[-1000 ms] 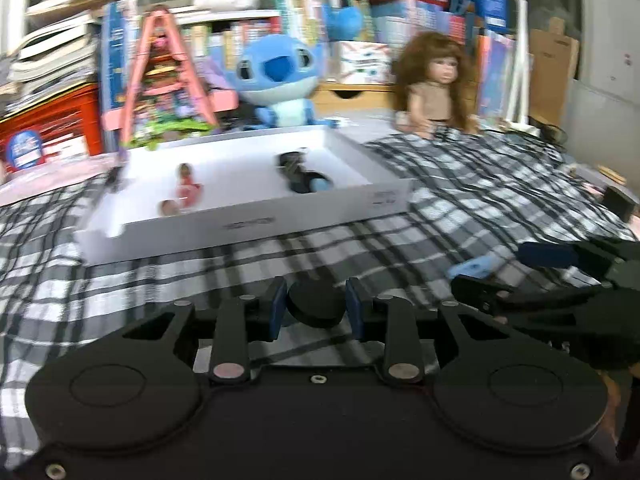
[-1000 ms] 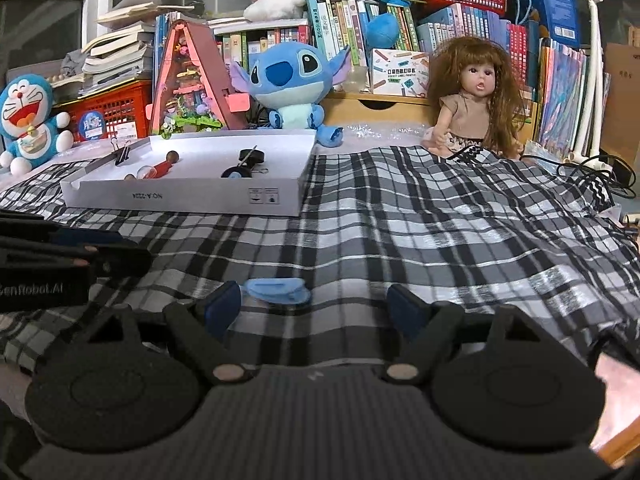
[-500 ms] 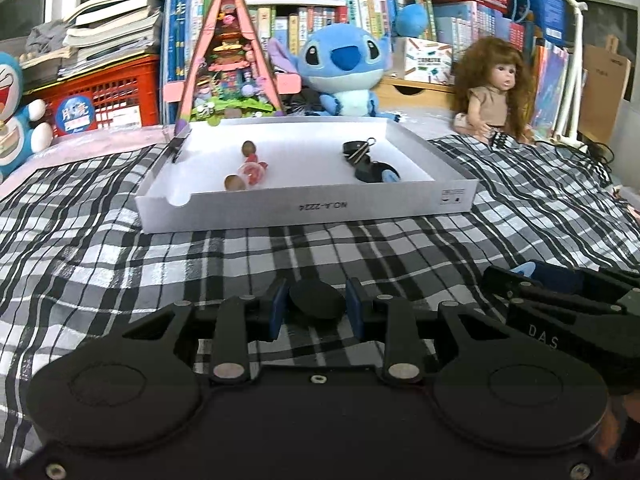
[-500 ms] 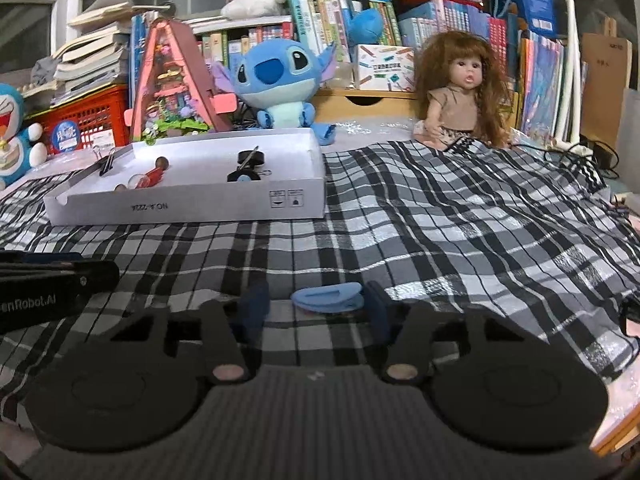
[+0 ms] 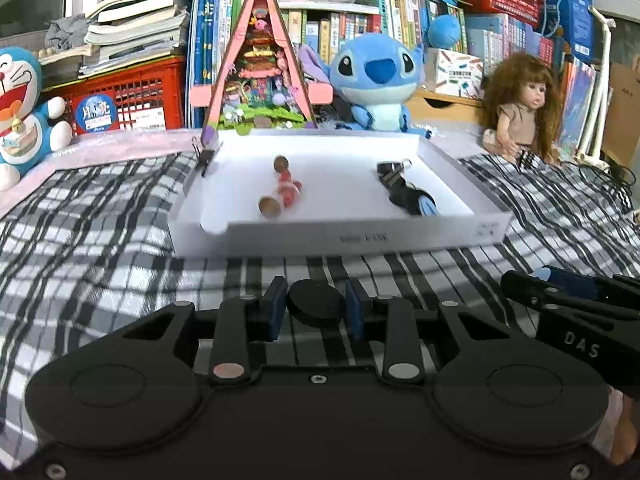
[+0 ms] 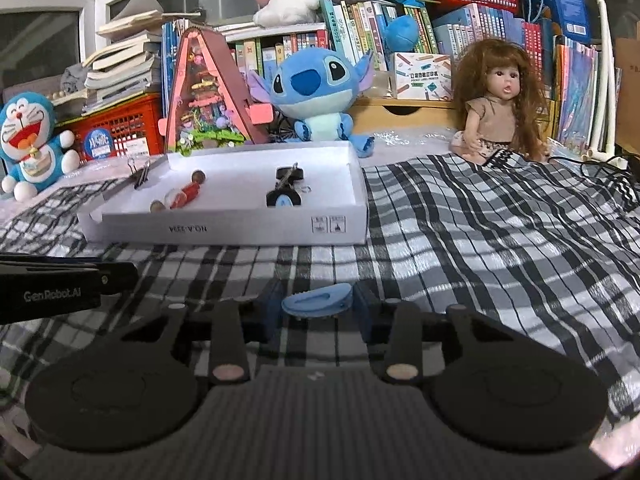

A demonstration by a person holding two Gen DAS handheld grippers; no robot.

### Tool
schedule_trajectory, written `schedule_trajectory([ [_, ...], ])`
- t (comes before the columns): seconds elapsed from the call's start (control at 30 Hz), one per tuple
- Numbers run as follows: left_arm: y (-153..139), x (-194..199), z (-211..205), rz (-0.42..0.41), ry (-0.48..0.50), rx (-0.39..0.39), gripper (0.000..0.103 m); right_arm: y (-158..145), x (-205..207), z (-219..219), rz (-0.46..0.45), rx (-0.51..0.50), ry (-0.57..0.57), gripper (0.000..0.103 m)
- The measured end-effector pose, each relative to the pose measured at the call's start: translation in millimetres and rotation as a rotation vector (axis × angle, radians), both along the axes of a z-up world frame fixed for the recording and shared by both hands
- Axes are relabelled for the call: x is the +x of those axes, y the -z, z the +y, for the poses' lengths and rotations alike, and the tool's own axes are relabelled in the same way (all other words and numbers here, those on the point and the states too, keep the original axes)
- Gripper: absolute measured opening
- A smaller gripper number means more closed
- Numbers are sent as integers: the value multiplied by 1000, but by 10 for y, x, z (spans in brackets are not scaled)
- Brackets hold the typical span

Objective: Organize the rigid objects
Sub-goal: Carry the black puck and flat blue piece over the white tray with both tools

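My left gripper [image 5: 316,308] is shut on a black round disc [image 5: 316,307], held above the plaid cloth in front of the white tray [image 5: 340,236]. My right gripper [image 6: 318,304] is shut on a light blue clip [image 6: 318,300]; it shows at the right edge of the left wrist view [image 5: 560,284]. The tray [image 6: 224,230] holds a small red figure with brown balls [image 5: 284,194], a black and blue clip pile [image 5: 408,196] and a binder clip [image 6: 138,174] on its left rim.
A plaid cloth [image 6: 500,232] covers the surface. Behind the tray stand a Stitch plush [image 6: 316,92], a triangular toy house [image 6: 208,96], a doll [image 6: 498,108], a Doraemon plush [image 6: 28,140], a red crate [image 5: 128,100] and shelves of books.
The right gripper closed on the blue clip, which lay loose between open fingers a second ago. The left gripper swung left and drew closer to the tray, still holding the black disc.
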State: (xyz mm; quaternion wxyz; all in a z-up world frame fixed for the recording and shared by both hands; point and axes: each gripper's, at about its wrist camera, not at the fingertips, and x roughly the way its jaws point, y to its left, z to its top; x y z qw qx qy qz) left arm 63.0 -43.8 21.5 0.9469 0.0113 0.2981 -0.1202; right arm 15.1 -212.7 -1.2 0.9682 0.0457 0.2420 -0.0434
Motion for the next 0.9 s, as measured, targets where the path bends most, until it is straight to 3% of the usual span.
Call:
schedule_trajectory([
  [0.53, -438, 914, 13, -4, -41, -50, 30, -456, 734, -189, 19, 61, -27, 44],
  [0.9, -450, 1843, 76, 84, -69, -93, 30, -670, 1483, -315, 83, 92, -50, 44],
])
